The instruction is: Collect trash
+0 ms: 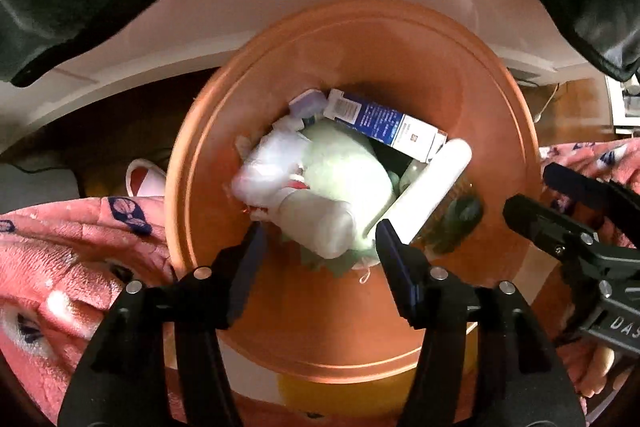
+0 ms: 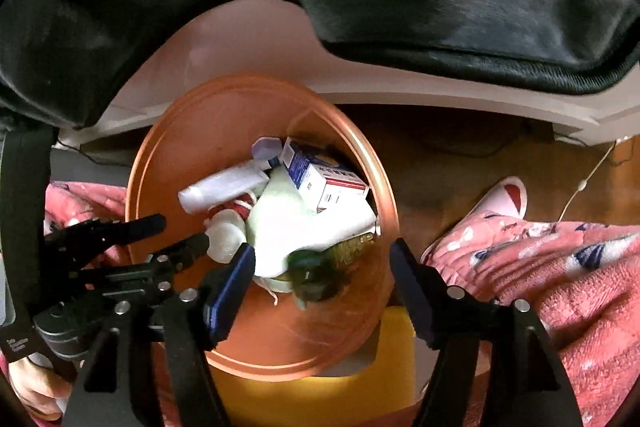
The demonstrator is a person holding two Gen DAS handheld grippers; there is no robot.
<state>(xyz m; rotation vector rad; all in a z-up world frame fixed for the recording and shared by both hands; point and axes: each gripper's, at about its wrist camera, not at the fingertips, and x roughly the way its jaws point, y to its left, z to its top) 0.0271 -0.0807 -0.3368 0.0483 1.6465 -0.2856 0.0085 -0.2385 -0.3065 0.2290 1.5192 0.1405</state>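
Orange bin (image 1: 224,131) rim rings piled trash (image 1: 320,179).

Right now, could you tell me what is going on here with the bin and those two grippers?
A person holds two grippers over an orange trash bin on the floor. The left gripper and the right gripper are both open and empty. The bin already holds trash: a blue and white carton, a white tube, a pale green cloth and a blurred dark green bottle, apparently just dropped. A pink slipper lies beside it.

Both claws gape empty — left claw (image 1: 318,241) beside right claw (image 2: 322,259).
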